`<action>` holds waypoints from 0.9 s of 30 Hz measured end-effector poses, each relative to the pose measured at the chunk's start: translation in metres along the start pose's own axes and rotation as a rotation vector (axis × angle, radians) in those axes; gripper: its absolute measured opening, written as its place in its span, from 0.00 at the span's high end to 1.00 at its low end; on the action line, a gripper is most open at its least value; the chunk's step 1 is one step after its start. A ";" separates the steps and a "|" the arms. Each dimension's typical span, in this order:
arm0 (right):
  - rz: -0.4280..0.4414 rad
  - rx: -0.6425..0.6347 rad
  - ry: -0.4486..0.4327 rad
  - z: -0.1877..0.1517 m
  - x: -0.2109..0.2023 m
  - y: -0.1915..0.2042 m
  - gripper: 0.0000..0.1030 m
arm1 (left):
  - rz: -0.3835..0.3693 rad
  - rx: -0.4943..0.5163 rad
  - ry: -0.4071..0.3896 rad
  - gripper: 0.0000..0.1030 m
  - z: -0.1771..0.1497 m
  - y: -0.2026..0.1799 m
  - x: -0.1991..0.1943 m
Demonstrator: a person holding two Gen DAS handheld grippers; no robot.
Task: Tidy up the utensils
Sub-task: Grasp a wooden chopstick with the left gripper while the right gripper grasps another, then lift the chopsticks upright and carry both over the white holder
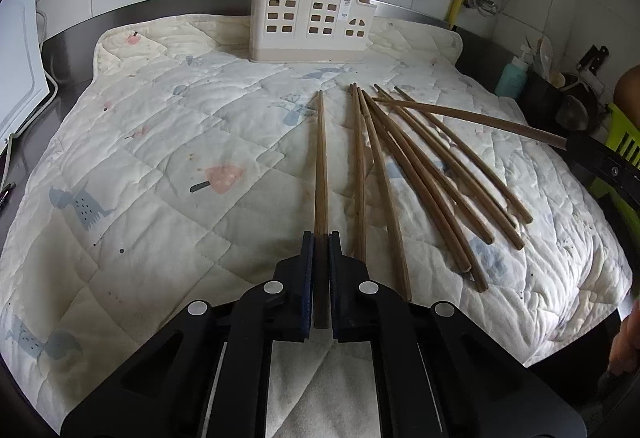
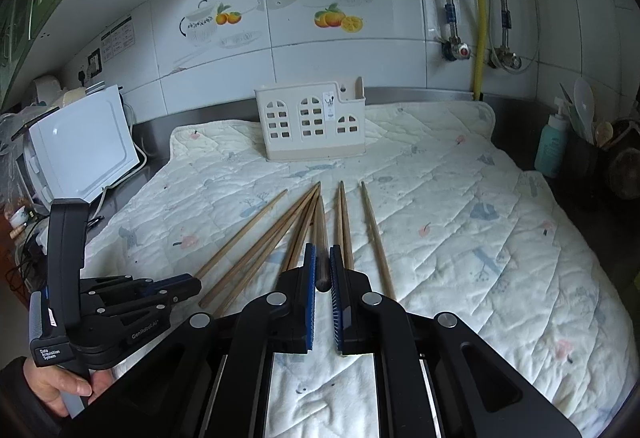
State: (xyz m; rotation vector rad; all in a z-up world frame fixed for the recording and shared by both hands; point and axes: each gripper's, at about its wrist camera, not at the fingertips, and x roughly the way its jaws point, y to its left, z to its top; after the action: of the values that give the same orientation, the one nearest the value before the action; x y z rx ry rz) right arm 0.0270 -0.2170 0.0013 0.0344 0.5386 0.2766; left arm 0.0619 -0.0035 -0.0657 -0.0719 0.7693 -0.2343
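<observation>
Several brown wooden chopsticks (image 1: 420, 173) lie fanned on a quilted white mat (image 1: 160, 157). My left gripper (image 1: 321, 238) is shut on one chopstick (image 1: 321, 165) that points toward the cream utensil holder (image 1: 310, 23) at the back. My right gripper (image 2: 321, 252) is shut on the thick end of another chopstick (image 2: 321, 226); in the left wrist view that chopstick (image 1: 472, 117) crosses above the pile. The holder (image 2: 314, 121) stands upright at the mat's far edge. The left gripper (image 2: 196, 284) shows at lower left in the right wrist view.
A white appliance (image 2: 80, 149) with cables stands left of the mat. A teal bottle (image 2: 552, 145) and a dark utensil pot (image 2: 588, 157) stand at the right. Tiled wall with pipes (image 2: 478, 5) runs behind. The mat (image 2: 480, 238) covers a steel counter.
</observation>
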 end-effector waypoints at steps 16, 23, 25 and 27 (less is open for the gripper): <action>0.122 -0.113 -0.010 0.084 -0.001 -0.014 0.93 | -0.046 0.039 -0.119 0.95 0.055 0.003 -0.044; 0.152 -0.146 -0.002 0.130 0.007 -0.019 0.93 | -0.045 0.084 -0.170 0.95 0.092 0.003 -0.055; 0.153 -0.155 0.000 0.141 0.011 -0.020 0.93 | -0.039 0.095 -0.183 0.95 0.101 0.002 -0.057; 0.155 -0.161 -0.007 0.150 0.013 -0.020 0.93 | -0.046 0.102 -0.195 0.95 0.111 0.001 -0.059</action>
State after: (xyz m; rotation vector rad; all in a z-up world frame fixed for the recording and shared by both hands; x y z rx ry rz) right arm 0.1194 -0.2267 0.1217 -0.0794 0.5060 0.4698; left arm 0.0988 0.0087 0.0536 -0.0157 0.5614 -0.3053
